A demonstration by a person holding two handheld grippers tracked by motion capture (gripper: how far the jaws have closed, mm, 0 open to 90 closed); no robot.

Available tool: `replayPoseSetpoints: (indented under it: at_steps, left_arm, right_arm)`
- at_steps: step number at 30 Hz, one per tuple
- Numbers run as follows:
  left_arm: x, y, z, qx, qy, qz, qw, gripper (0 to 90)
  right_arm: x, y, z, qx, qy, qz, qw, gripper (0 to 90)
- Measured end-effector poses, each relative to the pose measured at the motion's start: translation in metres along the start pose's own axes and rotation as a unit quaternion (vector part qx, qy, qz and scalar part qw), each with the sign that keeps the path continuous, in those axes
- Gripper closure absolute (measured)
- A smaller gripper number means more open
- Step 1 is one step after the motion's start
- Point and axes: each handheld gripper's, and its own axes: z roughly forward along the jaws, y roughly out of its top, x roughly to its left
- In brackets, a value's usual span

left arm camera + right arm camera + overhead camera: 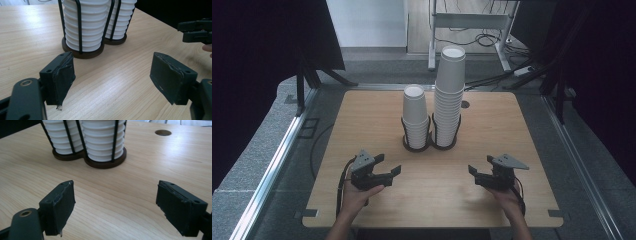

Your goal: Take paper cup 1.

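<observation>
Two stacks of white paper cups stand in black wire holders at the middle of the wooden table (492, 125): a shorter stack (415, 117) on the left and a taller stack (450, 95) on the right, touching side by side. My left gripper (388, 164) rests near the front left, held in a hand, open, with only bare wood between its pads (62, 77). My right gripper (481, 165) sits at the front right, also open and holding nothing (115, 202). Both point toward the holders, well short of them. The left gripper view has the shorter stack (85, 27) nearest and the right gripper (197, 31) off to the side.
A round cable hole (465, 104) lies in the tabletop just right of the taller stack. Behind the table a white desk frame (469, 22) stands on the floor with cables (492, 40) around it. Dark curtains hang on both sides.
</observation>
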Motion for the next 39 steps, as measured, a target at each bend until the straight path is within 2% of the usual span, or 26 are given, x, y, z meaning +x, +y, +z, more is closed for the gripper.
replayPoseSetpoints:
  at_steps: [2, 5, 7, 10, 14, 16, 18, 21, 23, 24, 25, 29, 30, 34, 37, 39]
  left_arm:
    - [-0.001, -0.001, -0.001, 0.006, 0.013, 0.014, 0.9998, 21.2]
    - [0.0, -0.001, -0.003, 0.012, 0.006, 0.01, 0.9999, 21.6]
    - [0.001, 0.0, -0.005, 0.016, -0.007, 0.0, 0.9999, 21.2]
    - [0.001, 0.0, -0.004, 0.019, -0.009, 0.0, 0.9998, 19.9]
    - [0.0, 0.0, 0.001, 0.023, -0.021, -0.005, 0.9995, 18.9]
    - [0.0, 0.0, 0.002, 0.024, -0.022, -0.004, 0.9994, 17.5]
    - [-0.001, 0.002, 0.004, 0.026, -0.015, 0.0, 0.9996, 14.7]
    - [0.0, 0.009, 0.005, 0.019, -0.018, 0.0, 0.9997, 14.6]
    - [-0.001, 0.019, 0.006, 0.008, -0.018, 0.01, 0.9998, 14.4]
    - [-0.001, 0.019, 0.006, 0.008, -0.018, 0.01, 0.9998, 14.4]
    - [-0.001, 0.026, 0.009, 0.003, -0.012, 0.02, 0.9997, 14.3]
    - [-0.001, 0.035, 0.014, 0.012, -0.022, 0.022, 0.9994, 14.2]
    - [-0.001, 0.04, 0.018, 0.015, -0.026, 0.029, 0.9991, 14.3]
    - [0.001, 0.047, 0.024, 0.022, -0.02, 0.04, 0.9988, 14.3]
    - [0.003, 0.05, 0.027, 0.016, -0.023, 0.037, 0.9989, 14.6]
    - [0.008, 0.057, 0.03, 0.016, -0.033, 0.017, 0.9992, 14.6]
  right_arm:
    - [0.006, 0.003, 0.006, -0.001, 0.008, -0.007, 0.9999, 17.4]
    - [0.011, 0.004, 0.01, -0.005, 0.019, -0.013, 0.9997, 18.1]
    - [0.016, 0.006, 0.016, -0.003, 0.034, -0.024, 0.9991, 18.7]
    - [0.02, 0.007, 0.022, -0.001, 0.044, -0.031, 0.9985, 18.7]
    - [0.023, 0.009, 0.023, -0.003, 0.056, -0.029, 0.998, 18.8]
    - [0.023, 0.01, 0.023, -0.006, 0.056, -0.03, 0.998, 19.0]
    - [0.024, 0.012, 0.023, -0.01, 0.056, -0.032, 0.9979, 19.4]
    - [0.028, 0.016, 0.026, -0.016, 0.064, -0.03, 0.9974, 20.1]
    - [0.036, 0.021, 0.032, -0.018, 0.074, -0.036, 0.9965, 20.1]
    - [0.04, 0.023, 0.035, -0.019, 0.076, -0.041, 0.9961, 20.0]
    - [0.043, 0.026, 0.037, -0.019, 0.079, -0.046, 0.9957, 19.9]
    - [0.05, 0.035, 0.044, -0.023, 0.083, -0.053, 0.9948, 19.9]
    - [0.053, 0.041, 0.048, -0.024, 0.087, -0.051, 0.9946, 19.9]
    - [0.056, 0.052, 0.054, -0.026, 0.092, -0.052, 0.9941, 20.0]
    - [0.057, 0.057, 0.056, -0.03, 0.095, -0.047, 0.9939, 20.2]
    - [0.061, 0.064, 0.059, -0.032, 0.096, -0.054, 0.9935, 20.3]
